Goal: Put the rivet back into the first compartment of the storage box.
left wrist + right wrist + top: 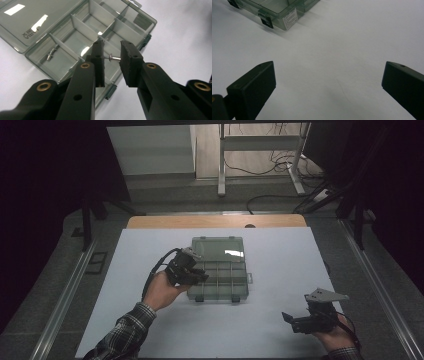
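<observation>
Small metal pin (113, 58) clamped end to end between left gripper (112, 60) pads, long axis straight across the gap, crosswise to the jaws. Held above the near compartments of the open organizer box (218, 268), over a divider. A second pin (51, 54) lying in a compartment to the side, nearer the lid. Right gripper (329, 82) jaws wide apart, nothing between, over the white mat (280, 330) well clear of the box's near corner. Left hand nearer by far.

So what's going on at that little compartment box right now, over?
Left gripper shut on a small metal pin, above the open organizer box. Right gripper open, idle over the bare white table. One pin already in a compartment. Nothing in the way.
</observation>
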Action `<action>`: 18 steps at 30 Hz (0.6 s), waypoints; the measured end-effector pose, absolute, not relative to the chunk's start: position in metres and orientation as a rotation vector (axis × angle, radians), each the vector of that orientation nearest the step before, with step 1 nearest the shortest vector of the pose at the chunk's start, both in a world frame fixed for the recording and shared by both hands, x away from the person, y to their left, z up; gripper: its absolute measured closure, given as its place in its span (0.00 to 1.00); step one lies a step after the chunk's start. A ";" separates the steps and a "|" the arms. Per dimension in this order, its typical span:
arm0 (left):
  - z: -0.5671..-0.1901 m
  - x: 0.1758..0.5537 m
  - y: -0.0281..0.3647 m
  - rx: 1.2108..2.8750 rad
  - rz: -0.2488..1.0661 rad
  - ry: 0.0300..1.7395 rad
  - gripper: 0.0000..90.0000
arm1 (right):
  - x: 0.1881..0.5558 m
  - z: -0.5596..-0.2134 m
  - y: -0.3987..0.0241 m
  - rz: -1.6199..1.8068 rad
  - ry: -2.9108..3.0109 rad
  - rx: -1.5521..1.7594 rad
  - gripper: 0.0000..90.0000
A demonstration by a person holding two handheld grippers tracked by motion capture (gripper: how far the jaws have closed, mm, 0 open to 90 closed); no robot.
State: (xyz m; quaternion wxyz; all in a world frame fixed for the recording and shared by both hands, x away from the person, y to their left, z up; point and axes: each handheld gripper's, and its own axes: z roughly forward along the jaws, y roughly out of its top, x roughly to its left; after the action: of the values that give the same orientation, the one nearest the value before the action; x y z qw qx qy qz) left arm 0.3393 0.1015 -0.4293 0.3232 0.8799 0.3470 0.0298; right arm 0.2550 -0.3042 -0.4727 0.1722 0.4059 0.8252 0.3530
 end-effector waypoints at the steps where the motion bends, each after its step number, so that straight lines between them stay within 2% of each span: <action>1: -0.429 0.340 0.102 2.307 0.080 0.915 0.82 | 0.255 -0.473 -0.304 1.002 2.342 1.152 0.00; 18: -0.440 0.365 0.118 2.266 0.119 0.994 0.82 | 0.255 -0.473 -0.304 1.003 2.342 1.151 0.00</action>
State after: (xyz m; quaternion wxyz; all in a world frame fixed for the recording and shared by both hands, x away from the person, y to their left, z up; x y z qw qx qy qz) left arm 0.3647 0.1177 -0.4397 0.3260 0.8647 0.3795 0.0453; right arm 0.2549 -0.3042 -0.4727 0.1721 0.4057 0.8252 0.3533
